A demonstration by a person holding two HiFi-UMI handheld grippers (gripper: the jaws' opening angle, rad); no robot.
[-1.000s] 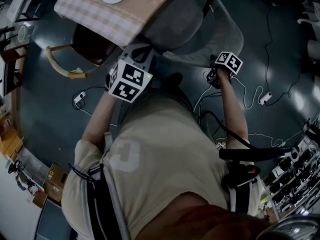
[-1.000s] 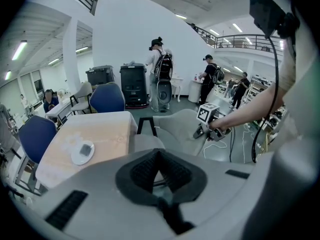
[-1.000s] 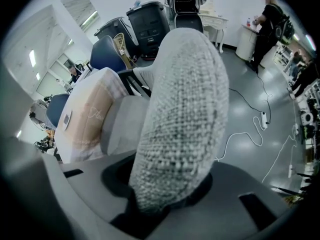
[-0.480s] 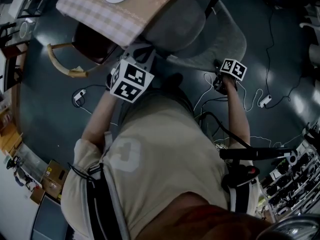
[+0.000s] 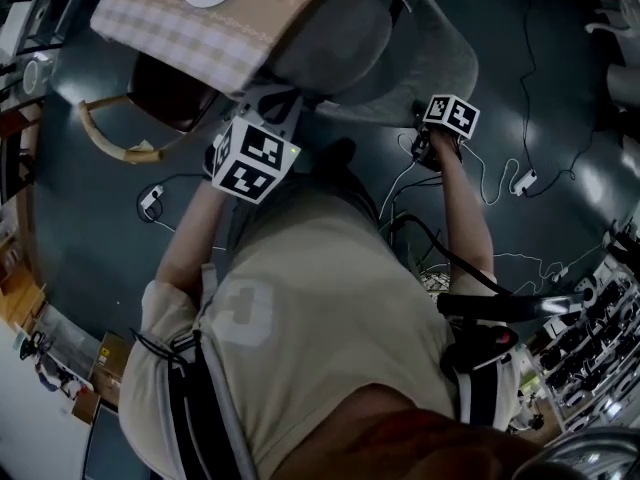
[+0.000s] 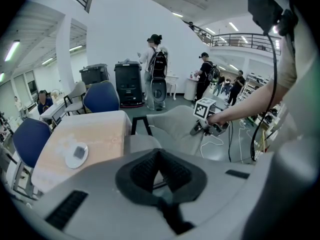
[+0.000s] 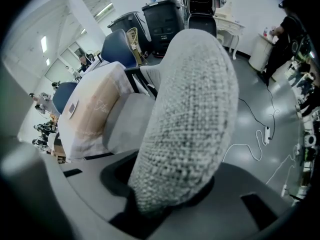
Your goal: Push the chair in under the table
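Dark floor [image 5: 90, 218], loose cables [image 5: 519, 181], brown chair [image 5: 165, 88] at table [image 5: 170, 30], grey chair [image 5: 440, 63]

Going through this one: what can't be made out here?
Base of the chair: head view, hidden under its seat.
Legs of the table: head view, covered by the tablecloth.
Dark item on the white plate: too small in head and left gripper views.
Left hand-held gripper's contact with the chair: head view, its marker cube covers the tips.
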